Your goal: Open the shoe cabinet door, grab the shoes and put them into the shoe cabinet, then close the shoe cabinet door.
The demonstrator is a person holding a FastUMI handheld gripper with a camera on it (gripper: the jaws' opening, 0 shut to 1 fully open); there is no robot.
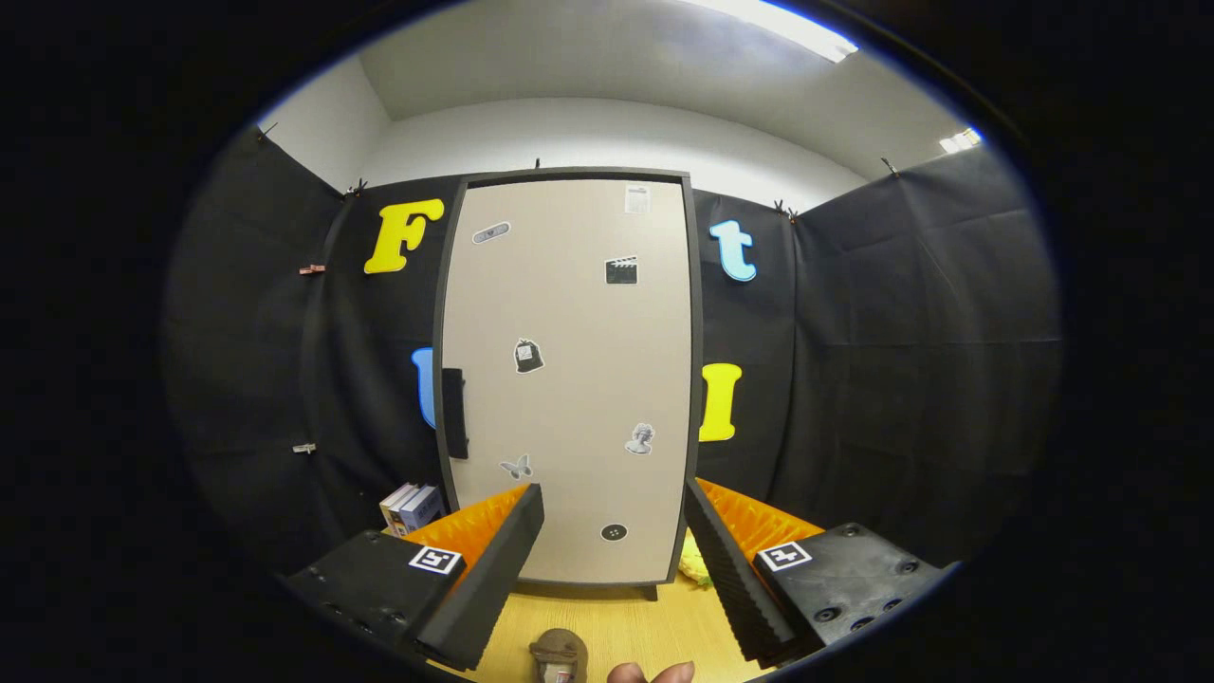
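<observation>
In the gripper view, the shoe cabinet (569,379) stood upright beyond the fingers, its pale, sticker-dotted door (579,313) closed, with a dark handle (454,413) on its left edge. The gripper (616,569) was spread wide, grasping nothing; a brown shoe (559,656) lay on the wooden floor (616,617) between the fingers. Books (411,507) stood left of the cabinet, a yellow object (695,564) at its right foot.

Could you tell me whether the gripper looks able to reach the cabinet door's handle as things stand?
Probably yes. The gripper is open and holds nothing, facing the closed shoe cabinet door. The dark handle sits on the door's edge, beyond the fingers, and nothing stands between them and it.
</observation>
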